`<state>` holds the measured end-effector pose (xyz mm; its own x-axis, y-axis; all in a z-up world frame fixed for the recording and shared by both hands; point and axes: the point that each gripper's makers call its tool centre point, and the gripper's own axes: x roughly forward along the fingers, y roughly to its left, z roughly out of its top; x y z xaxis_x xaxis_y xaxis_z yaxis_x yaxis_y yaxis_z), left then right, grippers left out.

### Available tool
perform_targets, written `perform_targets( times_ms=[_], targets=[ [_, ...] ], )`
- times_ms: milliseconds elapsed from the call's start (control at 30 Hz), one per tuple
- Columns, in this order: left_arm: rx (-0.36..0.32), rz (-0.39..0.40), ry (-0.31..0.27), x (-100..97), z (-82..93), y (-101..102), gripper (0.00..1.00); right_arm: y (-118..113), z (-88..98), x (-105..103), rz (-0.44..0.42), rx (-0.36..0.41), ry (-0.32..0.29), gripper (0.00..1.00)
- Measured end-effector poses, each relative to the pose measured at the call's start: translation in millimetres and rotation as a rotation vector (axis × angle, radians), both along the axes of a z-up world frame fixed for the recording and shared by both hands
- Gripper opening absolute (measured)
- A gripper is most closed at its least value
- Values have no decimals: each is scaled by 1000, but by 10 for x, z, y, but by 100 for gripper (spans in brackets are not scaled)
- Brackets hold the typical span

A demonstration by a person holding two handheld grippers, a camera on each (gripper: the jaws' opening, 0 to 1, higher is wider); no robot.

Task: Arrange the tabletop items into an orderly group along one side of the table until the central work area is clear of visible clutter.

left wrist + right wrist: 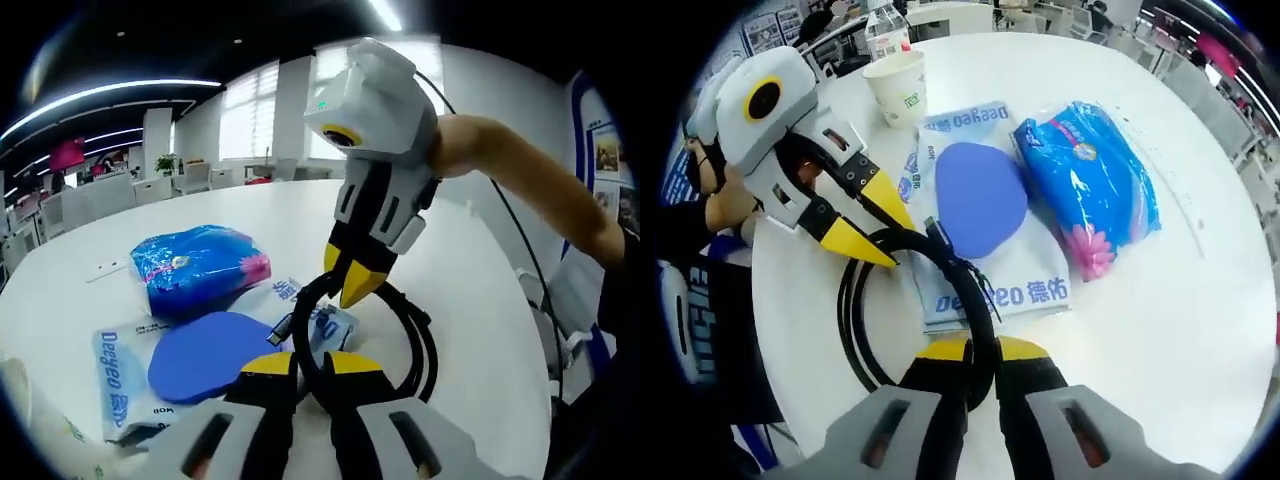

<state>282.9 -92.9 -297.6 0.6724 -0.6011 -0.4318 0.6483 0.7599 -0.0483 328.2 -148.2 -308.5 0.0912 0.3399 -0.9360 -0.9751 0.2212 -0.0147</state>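
A coiled black cable (pixel 418 335) lies on the round white table (pixel 480 290). My left gripper (pixel 311 362) is shut on one strand of the coil. My right gripper (pixel 348 275) comes in from above and is shut on the coil's far side. In the right gripper view, the cable (pixel 852 320) runs up between my right gripper's (pixel 984 350) jaws, and the left gripper (pixel 872 228) meets it from the left. A blue oval disc (pixel 980 195) rests on white printed packets (pixel 1025 285), beside a blue plastic packet (pixel 1090 180). The disc (pixel 205 355) and the blue packet (pixel 198 265) lie left of the cable.
A paper cup (pixel 898 85) and a bottle (pixel 885 25) stand near the table's edge behind the packets. A small white slip (pixel 108 268) lies left of the blue packet. A person's arm (pixel 520 170) reaches in from the right. Bare tabletop (pixel 1180 330) lies beyond the blue packet.
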Motion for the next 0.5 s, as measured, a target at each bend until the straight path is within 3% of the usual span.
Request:
perform_targets(
  times_ms=[500],
  targets=[
    [-10, -21, -49, -57, 287, 56, 7, 19, 326, -119, 7, -21, -33, 5]
  ],
)
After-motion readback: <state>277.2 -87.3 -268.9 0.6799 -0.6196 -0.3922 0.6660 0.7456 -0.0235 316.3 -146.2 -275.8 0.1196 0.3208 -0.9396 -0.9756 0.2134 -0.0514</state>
